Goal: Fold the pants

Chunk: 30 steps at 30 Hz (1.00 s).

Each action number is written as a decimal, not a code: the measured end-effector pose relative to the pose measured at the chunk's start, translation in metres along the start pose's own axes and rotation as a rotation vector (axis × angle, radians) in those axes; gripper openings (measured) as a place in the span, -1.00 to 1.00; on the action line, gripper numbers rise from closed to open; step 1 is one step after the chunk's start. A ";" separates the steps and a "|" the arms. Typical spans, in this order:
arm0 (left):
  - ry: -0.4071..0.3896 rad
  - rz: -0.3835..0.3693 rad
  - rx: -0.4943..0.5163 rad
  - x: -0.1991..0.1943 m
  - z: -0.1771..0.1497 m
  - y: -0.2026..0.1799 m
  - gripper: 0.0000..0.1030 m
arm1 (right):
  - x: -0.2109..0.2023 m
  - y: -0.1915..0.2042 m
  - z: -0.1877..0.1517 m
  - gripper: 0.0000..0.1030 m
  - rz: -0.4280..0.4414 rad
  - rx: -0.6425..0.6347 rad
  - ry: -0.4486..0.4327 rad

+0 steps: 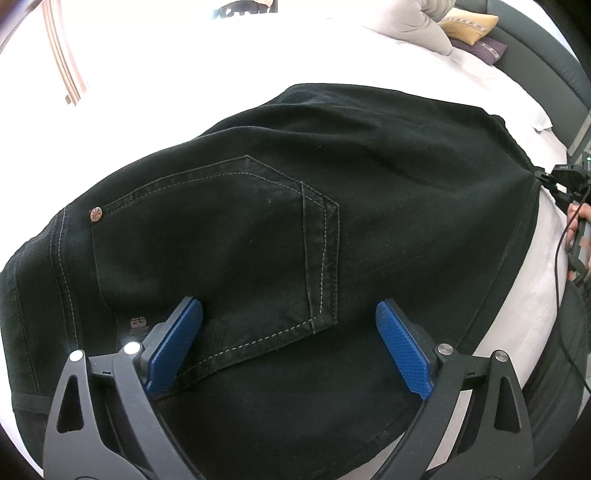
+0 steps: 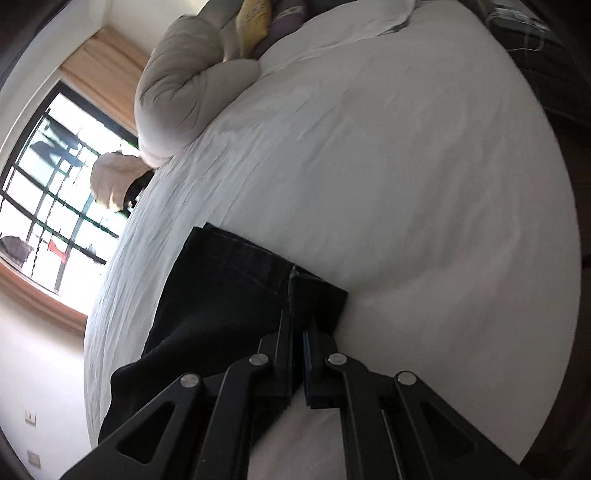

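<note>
The left tool (image 1: 289, 343) hovers just above the seat of the black pants (image 1: 280, 206), its blue pads (image 1: 173, 347) spread wide apart and gripping nothing; the stitched back pocket (image 1: 221, 251) lies between and just beyond them. The pants lie flat on the white bed (image 1: 229, 70), the waist end toward the near edge, with a metal rivet (image 1: 95, 214) at the pocket's corner. The right tool (image 2: 298, 325) is closed tightly on the hem end of the pants (image 2: 221, 295), pinching a fold of dark cloth between its fingers (image 2: 284, 332) near the bed (image 2: 406, 184) edge. Beyond the pants, the sheet runs bare to the far edge, where a rolled grey duvet (image 2: 173, 92) rests beside a yellow cushion (image 2: 253, 18). A barred window (image 2: 48, 184) stands past the bed's far side.
</note>
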State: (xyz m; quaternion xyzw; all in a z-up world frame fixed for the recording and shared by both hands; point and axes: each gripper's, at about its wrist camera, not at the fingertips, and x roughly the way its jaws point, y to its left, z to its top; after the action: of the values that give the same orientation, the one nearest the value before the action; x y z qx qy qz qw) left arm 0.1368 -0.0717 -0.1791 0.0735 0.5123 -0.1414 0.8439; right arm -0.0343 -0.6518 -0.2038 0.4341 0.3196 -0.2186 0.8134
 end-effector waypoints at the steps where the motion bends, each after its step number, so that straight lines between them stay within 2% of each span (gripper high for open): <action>1: 0.000 0.000 0.002 0.000 0.000 0.000 0.86 | -0.002 0.000 -0.001 -0.91 -0.009 -0.002 -0.006; 5: -0.006 0.000 -0.001 0.003 0.000 -0.001 0.87 | 0.006 0.007 0.004 -0.90 -0.046 -0.069 0.038; 6: -0.006 0.001 -0.002 0.003 -0.001 -0.003 0.87 | 0.002 0.008 0.006 -0.83 -0.060 -0.086 0.046; 7: -0.007 0.001 -0.003 0.003 -0.001 -0.003 0.87 | -0.003 0.011 0.009 -0.55 -0.079 -0.099 0.053; 8: -0.007 0.001 -0.003 0.003 -0.001 -0.002 0.87 | -0.013 0.015 0.012 -0.36 -0.131 -0.107 0.035; 9: -0.006 0.000 -0.002 0.003 -0.001 -0.002 0.87 | -0.022 0.018 0.014 -0.05 -0.183 -0.115 0.002; 10: -0.004 -0.001 -0.002 0.002 -0.001 -0.003 0.87 | -0.036 0.023 0.016 0.00 -0.223 -0.132 -0.052; 12: -0.007 -0.013 -0.011 -0.001 0.000 -0.002 0.87 | -0.052 0.039 0.020 0.00 -0.210 -0.179 -0.091; 14: -0.013 -0.032 -0.024 -0.005 0.001 0.001 0.87 | -0.047 0.074 0.020 0.00 -0.045 -0.290 0.002; 16: -0.016 -0.048 -0.026 -0.008 0.002 0.002 0.87 | -0.033 0.116 0.011 0.00 0.062 -0.454 0.107; 17: -0.016 -0.053 -0.028 -0.009 0.002 0.002 0.87 | -0.022 0.145 0.002 0.00 0.102 -0.581 0.153; 19: -0.017 -0.066 -0.035 -0.011 0.003 0.004 0.87 | -0.001 0.174 -0.005 -0.03 0.082 -0.703 0.217; 21: -0.017 -0.073 -0.040 -0.013 0.003 0.007 0.87 | 0.032 0.191 -0.006 -0.23 0.029 -0.759 0.307; 22: -0.015 -0.076 -0.043 -0.014 0.002 0.009 0.87 | 0.047 0.196 -0.006 -0.26 -0.009 -0.787 0.342; 25: -0.009 -0.085 -0.056 -0.013 0.002 0.014 0.87 | 0.073 0.205 -0.014 -0.26 -0.062 -0.862 0.439; 26: -0.006 -0.088 -0.062 -0.011 0.002 0.017 0.87 | 0.085 0.206 -0.023 -0.26 -0.084 -0.906 0.495; 29: -0.005 -0.085 -0.063 -0.009 0.003 0.019 0.87 | 0.114 0.202 -0.030 -0.26 -0.151 -0.951 0.524; 30: -0.006 -0.084 -0.061 -0.008 0.005 0.019 0.87 | 0.119 0.201 -0.028 -0.29 -0.150 -0.941 0.504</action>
State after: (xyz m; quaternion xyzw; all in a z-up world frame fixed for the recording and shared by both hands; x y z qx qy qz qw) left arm 0.1428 -0.0540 -0.1699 0.0257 0.5166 -0.1610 0.8405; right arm 0.1667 -0.5311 -0.1860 0.0379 0.5984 0.0014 0.8003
